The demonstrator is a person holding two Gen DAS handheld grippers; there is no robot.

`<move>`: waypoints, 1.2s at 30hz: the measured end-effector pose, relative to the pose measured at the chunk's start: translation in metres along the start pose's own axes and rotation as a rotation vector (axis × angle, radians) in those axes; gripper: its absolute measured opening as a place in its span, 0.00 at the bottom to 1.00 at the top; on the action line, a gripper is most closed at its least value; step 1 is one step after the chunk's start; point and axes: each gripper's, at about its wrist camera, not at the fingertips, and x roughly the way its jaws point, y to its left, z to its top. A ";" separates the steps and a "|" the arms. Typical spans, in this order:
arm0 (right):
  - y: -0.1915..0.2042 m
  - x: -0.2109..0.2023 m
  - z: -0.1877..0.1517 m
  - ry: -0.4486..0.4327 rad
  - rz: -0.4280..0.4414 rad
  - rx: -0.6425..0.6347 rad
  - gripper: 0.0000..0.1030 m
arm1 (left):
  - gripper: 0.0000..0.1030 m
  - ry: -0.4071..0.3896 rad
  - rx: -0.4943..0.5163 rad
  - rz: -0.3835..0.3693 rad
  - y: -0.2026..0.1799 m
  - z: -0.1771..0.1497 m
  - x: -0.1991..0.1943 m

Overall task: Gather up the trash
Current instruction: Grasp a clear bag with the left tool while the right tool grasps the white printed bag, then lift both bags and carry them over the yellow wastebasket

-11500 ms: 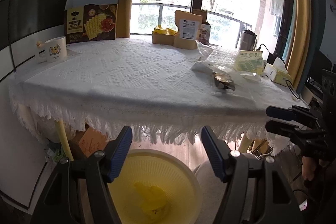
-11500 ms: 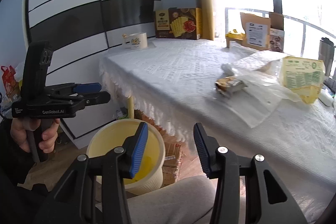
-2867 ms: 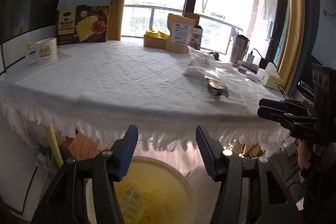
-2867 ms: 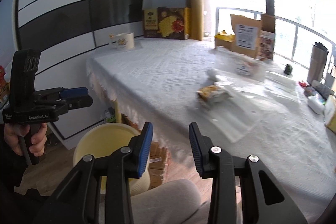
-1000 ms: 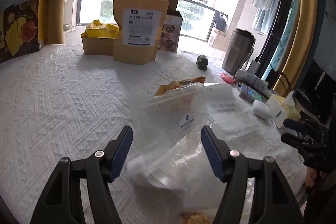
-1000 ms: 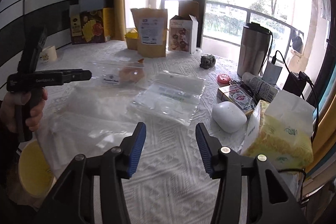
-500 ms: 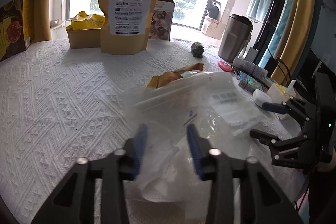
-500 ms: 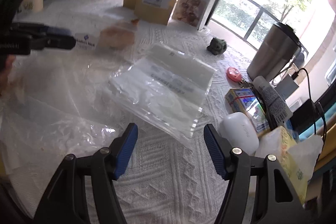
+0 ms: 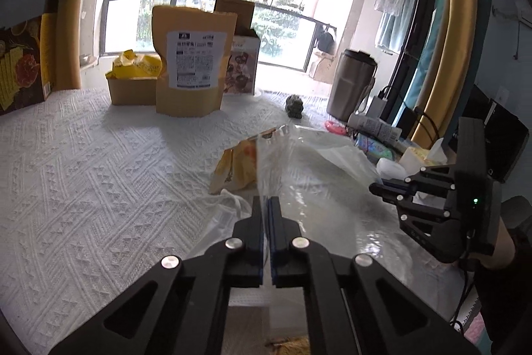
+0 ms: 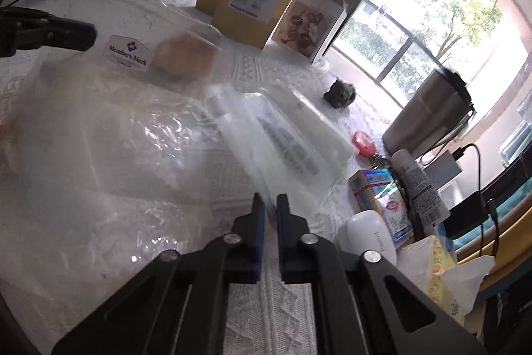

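A large clear zip bag with a "Member's Mark" label lies crumpled on the white tablecloth. One edge of it stands up between the pads of my left gripper, which is shut on it. A yellow snack wrapper lies just behind that bag. My right gripper is shut on the near edge of a smaller clear bag with dark print, lifting it slightly off the cloth. Each gripper shows in the other's view: the right gripper to the right, the left gripper at far left.
At the back stand a kraft pouch, a carton of yellow packets and a printed box. Along the right edge sit a steel tumbler, tube, small box, white case, tissue pack and cables.
Both pairs of jaws have closed. The left gripper now pinches the large clear bag and has raised its edge. The right gripper has come down and grips the smaller printed bag.
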 end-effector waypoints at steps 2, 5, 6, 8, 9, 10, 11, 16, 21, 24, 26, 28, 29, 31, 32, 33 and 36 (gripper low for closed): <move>-0.003 -0.010 -0.001 -0.028 -0.012 0.018 0.02 | 0.01 -0.028 0.003 0.002 -0.003 0.002 -0.012; -0.006 -0.026 -0.002 -0.065 -0.026 0.037 0.02 | 0.01 -0.056 0.004 0.004 -0.006 0.005 -0.026; -0.006 -0.033 -0.002 -0.079 -0.031 0.042 0.02 | 0.01 -0.065 0.002 0.005 -0.007 0.006 -0.031; -0.006 -0.045 -0.003 -0.099 -0.037 0.047 0.02 | 0.01 -0.082 0.001 0.007 -0.009 0.007 -0.040; -0.006 -0.051 -0.003 -0.108 -0.041 0.048 0.02 | 0.01 -0.090 0.001 0.007 -0.011 0.007 -0.046; -0.006 -0.058 -0.003 -0.119 -0.047 0.050 0.02 | 0.01 -0.096 0.002 0.006 -0.013 0.007 -0.050; -0.009 -0.061 -0.003 -0.127 -0.048 0.052 0.02 | 0.01 -0.101 0.002 0.006 -0.015 0.008 -0.053; -0.008 -0.090 -0.006 -0.165 -0.056 0.059 0.02 | 0.01 -0.158 0.000 -0.001 -0.023 0.005 -0.080; -0.003 -0.123 -0.016 -0.205 -0.059 0.084 0.02 | 0.01 -0.226 0.009 0.011 -0.032 0.002 -0.113; -0.003 -0.140 -0.019 -0.230 -0.062 0.097 0.02 | 0.01 -0.250 0.017 0.018 -0.036 -0.001 -0.129; -0.003 -0.150 -0.021 -0.248 -0.065 0.106 0.02 | 0.01 -0.266 0.018 0.024 -0.038 -0.002 -0.140; -0.003 -0.160 -0.023 -0.268 -0.069 0.112 0.02 | 0.01 -0.284 0.020 0.030 -0.040 -0.003 -0.154; -0.002 -0.166 -0.024 -0.277 -0.071 0.114 0.02 | 0.01 -0.295 0.023 0.035 -0.041 -0.004 -0.162; 0.001 -0.177 -0.026 -0.297 -0.075 0.115 0.02 | 0.01 -0.312 0.029 0.042 -0.043 -0.006 -0.177; 0.001 -0.181 -0.025 -0.304 -0.075 0.114 0.02 | 0.01 -0.320 0.032 0.047 -0.044 -0.008 -0.185; 0.003 -0.187 -0.025 -0.316 -0.077 0.113 0.02 | 0.01 -0.329 0.036 0.053 -0.046 -0.008 -0.192; 0.008 -0.201 -0.025 -0.345 -0.077 0.109 0.02 | 0.01 -0.353 0.051 0.076 -0.050 -0.013 -0.212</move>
